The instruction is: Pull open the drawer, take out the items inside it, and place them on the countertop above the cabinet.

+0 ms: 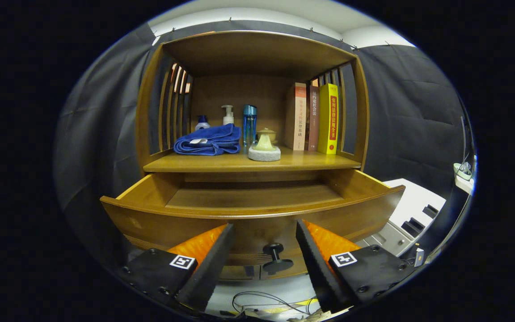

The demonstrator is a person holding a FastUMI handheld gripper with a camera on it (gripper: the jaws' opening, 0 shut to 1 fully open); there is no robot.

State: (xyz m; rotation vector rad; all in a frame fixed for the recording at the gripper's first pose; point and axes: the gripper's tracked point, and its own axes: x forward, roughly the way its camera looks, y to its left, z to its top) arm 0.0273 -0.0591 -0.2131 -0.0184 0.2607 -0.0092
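Observation:
A wooden cabinet has its drawer (253,210) pulled out toward me, and the drawer floor I can see is bare wood. The drawer's dark round knob (276,257) sits on its front panel, between my fingers and untouched. My gripper (264,230) is open, fingers spread to either side of the knob, holding nothing. On the countertop (320,162) above the drawer lie a folded blue towel (208,140), a white pump bottle (227,115), a small blue-capped bottle (202,122), a tall blue bottle (249,124) and a pale lidded cup on a round white base (264,146).
Three upright books (313,117) stand at the right of the countertop, under the cabinet's top shelf. Slatted wooden sides close the shelf space left and right. A white and grey unit (411,210) stands to the right of the drawer. Cables (262,300) lie on the floor below.

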